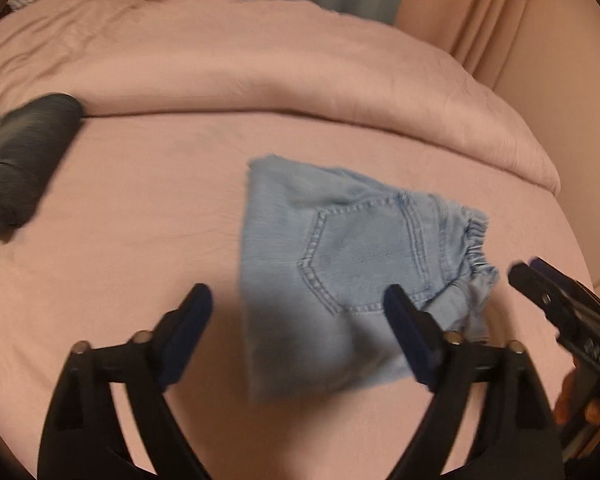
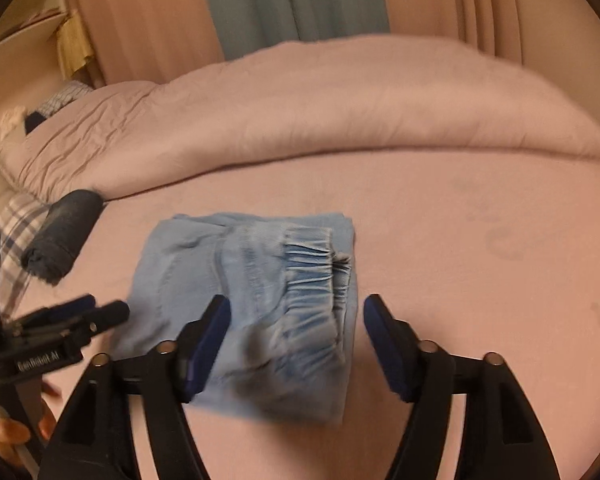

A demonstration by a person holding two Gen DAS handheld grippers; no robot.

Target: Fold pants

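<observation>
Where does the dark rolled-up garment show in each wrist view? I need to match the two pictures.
Left wrist: dark rolled garment at the far left edge, on the pink sheet.
Right wrist: it lies left of centre, beside a plaid cloth.
Shared landmark: the folded light-blue pants, to its right in both.

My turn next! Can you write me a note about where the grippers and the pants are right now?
Left gripper: open, holding nothing, above the near edge of the pants.
Right gripper: open, holding nothing, above the waistband end.
Pants: light blue, folded into a small bundle, lying flat on the pink bed sheet. A dark rolled garment lies apart from them on their left.
Done: the fold looks finished and released.
Left: probably only tidying loose edges or setting the bundle aside.
</observation>
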